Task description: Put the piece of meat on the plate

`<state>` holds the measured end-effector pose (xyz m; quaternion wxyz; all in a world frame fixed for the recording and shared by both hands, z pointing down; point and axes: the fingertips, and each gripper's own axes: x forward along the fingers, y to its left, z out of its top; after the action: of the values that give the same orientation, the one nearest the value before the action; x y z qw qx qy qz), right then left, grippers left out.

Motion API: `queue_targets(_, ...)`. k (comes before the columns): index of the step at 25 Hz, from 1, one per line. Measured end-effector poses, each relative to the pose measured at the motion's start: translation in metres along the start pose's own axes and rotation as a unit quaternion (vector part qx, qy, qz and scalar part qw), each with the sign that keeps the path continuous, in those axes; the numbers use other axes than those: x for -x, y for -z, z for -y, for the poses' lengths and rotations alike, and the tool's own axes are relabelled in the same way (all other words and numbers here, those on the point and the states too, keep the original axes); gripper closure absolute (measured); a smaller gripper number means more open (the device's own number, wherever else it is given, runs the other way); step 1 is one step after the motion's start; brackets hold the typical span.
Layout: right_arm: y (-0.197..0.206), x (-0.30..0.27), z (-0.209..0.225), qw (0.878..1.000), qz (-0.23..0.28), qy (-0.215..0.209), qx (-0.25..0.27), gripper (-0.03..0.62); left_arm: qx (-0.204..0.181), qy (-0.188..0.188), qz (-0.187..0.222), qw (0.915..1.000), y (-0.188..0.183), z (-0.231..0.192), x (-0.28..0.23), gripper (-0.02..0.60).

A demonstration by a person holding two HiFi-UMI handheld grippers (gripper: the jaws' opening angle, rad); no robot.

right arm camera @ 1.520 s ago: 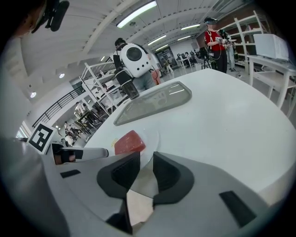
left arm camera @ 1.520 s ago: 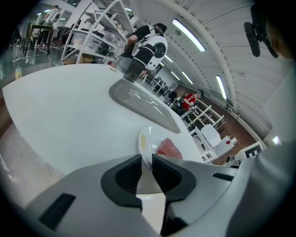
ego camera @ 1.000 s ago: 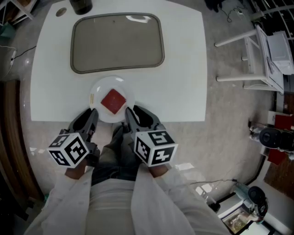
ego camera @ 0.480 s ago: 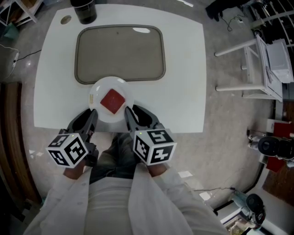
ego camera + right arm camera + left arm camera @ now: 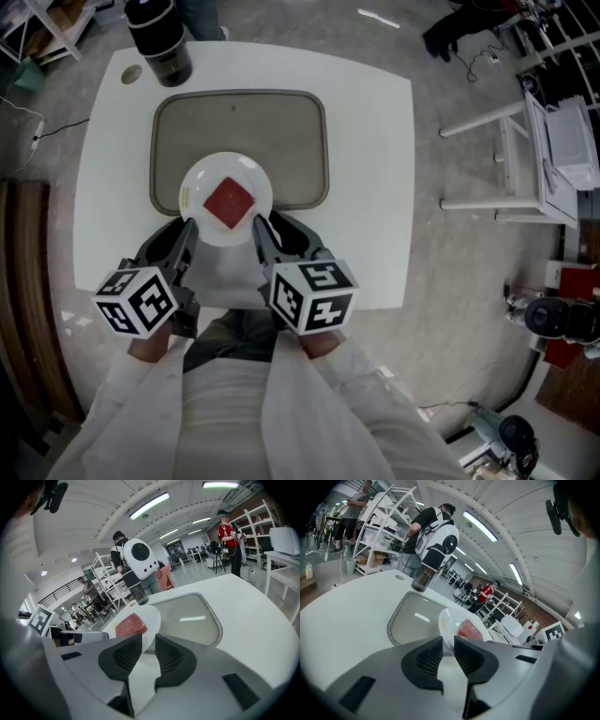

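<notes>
A dark bottle (image 5: 157, 42) stands at the far left corner of the worktop (image 5: 370, 187); the tray (image 5: 281, 122) beyond the plate (image 5: 202, 178) is bare, and the right side is open.

Red meat (image 5: 231, 203), white plate (image 5: 201, 178), grey-brown tray (image 5: 244, 122), white table (image 5: 370, 169), black cup (image 5: 157, 37), speckled grey floor (image 5: 459, 272).

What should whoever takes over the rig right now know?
Left gripper: shut on the plate's near-left rim.
Right gripper: shut on its near-right rim.
Piece of meat lies in the plate's middle. The plate is over the near edge of the tray on the table; contact unclear.
Done: meat on plate.
Left: probably set the plate down and open both grippers.
</notes>
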<state>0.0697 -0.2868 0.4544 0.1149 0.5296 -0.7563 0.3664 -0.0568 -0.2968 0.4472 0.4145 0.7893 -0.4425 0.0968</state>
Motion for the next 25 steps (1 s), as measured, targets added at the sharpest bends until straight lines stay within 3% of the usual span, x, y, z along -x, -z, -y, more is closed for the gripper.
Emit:
queue_targets(14,-0.068,-0.063,0.038,1.0,-0.01,-0.005,0.012,0.499,-0.005,-0.015,0.0,0.9999,-0.061,-0.01,-0.073,0.514)
queue_targets(25,-0.067,-0.109,0.065,0.999,-0.04,0.003,0.012,0.499,-0.004,-0.043,-0.029,0.9987,-0.061,-0.04,-0.12,0.513)
